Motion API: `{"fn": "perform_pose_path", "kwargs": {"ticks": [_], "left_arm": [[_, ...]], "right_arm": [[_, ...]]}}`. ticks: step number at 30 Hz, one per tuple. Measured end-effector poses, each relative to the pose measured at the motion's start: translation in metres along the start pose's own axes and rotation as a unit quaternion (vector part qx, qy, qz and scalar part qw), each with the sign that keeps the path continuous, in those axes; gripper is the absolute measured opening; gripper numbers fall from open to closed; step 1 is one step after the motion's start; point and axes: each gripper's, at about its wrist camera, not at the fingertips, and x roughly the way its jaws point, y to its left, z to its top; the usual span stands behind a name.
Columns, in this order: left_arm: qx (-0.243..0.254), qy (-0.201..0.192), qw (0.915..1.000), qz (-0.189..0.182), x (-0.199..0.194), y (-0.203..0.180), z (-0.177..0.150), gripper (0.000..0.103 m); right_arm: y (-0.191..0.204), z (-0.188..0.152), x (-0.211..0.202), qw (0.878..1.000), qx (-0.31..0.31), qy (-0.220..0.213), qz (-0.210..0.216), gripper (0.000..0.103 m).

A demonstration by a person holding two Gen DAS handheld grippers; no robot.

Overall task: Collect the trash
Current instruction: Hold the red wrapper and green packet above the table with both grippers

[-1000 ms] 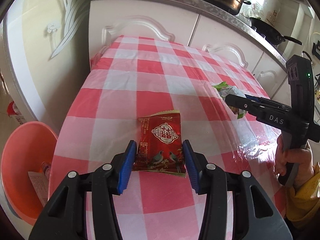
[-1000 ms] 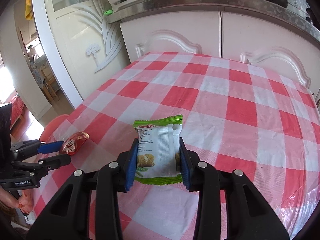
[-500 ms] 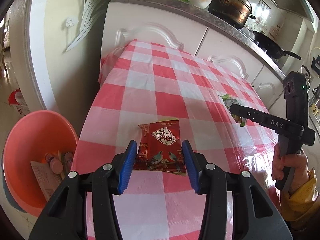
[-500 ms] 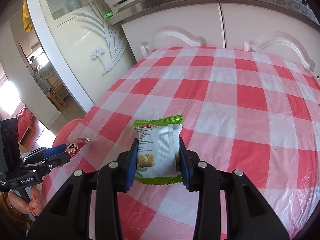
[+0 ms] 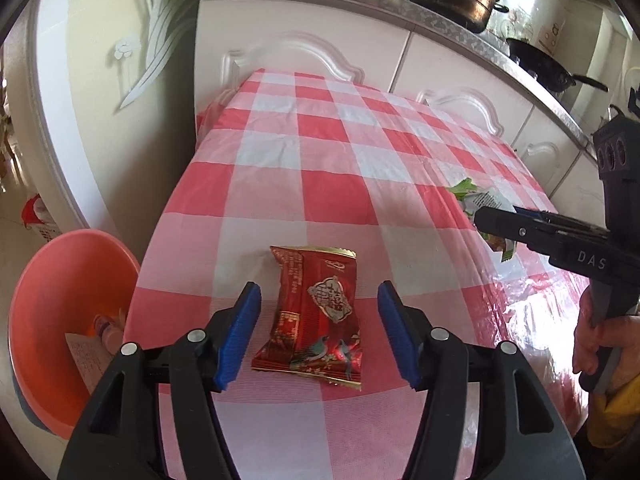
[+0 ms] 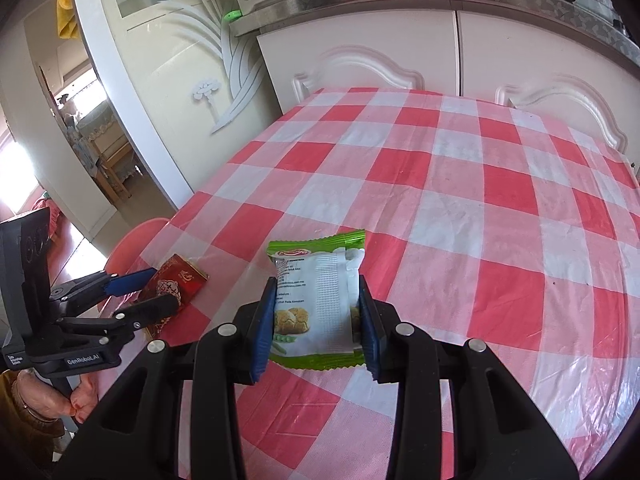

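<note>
A red snack packet (image 5: 316, 316) with gold print sits tilted between the blue pads of my left gripper (image 5: 318, 292). Its jaws are opening, and there is a gap on each side, so neither pad touches the packet. This happens over the left edge of the checked table (image 5: 340, 160). From the right wrist view, the left gripper (image 6: 160, 288) and the red packet (image 6: 176, 280) show at the table's left edge. My right gripper (image 6: 317, 284) is shut on a green-and-white snack packet (image 6: 316, 300), held just above the tablecloth. That packet (image 5: 480, 198) and the right gripper (image 5: 486, 220) also appear at the right of the left wrist view.
A pink basin (image 5: 52, 280) with some rubbish in it stands on the floor, below the table's left edge. White cabinets (image 5: 304, 52) with pots on the counter back the table. A person's hands hold both gripper handles.
The left gripper's jaws have spread apart and the red packet has come free of the pads and tilted. The right gripper keeps its grip on the green packet and has shifted slightly.
</note>
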Motion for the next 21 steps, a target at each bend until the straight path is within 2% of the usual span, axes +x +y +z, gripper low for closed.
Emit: {"fn": "perform_pose_path", "kwargs": {"ticks": [2, 3, 5, 8, 14, 21], "left_arm": [[0.002, 0.006, 1.0000, 0.004, 0.002, -0.001, 0.000, 0.061], [0.002, 0.006, 1.0000, 0.003, 0.003, -0.002, 0.001, 0.057], [0.001, 0.009, 1.0000, 0.001, 0.003, -0.002, 0.002, 0.042], [-0.008, 0.008, 0.9999, -0.010, 0.003, 0.000, 0.002, 0.034], [-0.019, 0.000, 0.9996, -0.022, -0.005, 0.006, -0.002, 0.028], [-0.042, -0.013, 0.9986, -0.028, -0.017, 0.021, -0.008, 0.026]], "right_arm": [[0.001, 0.000, 0.000, 1.000, 0.001, 0.001, 0.001, 0.039], [0.002, -0.001, 0.000, 1.000, 0.001, 0.001, 0.001, 0.039], [0.004, -0.001, 0.001, 1.000, 0.000, 0.002, 0.001, 0.039], [0.009, -0.001, 0.000, 1.000, -0.005, 0.001, 0.003, 0.039], [0.020, -0.002, 0.001, 1.000, -0.010, 0.003, 0.010, 0.039], [0.035, -0.003, 0.002, 1.000, -0.019, 0.008, 0.023, 0.039]]}}
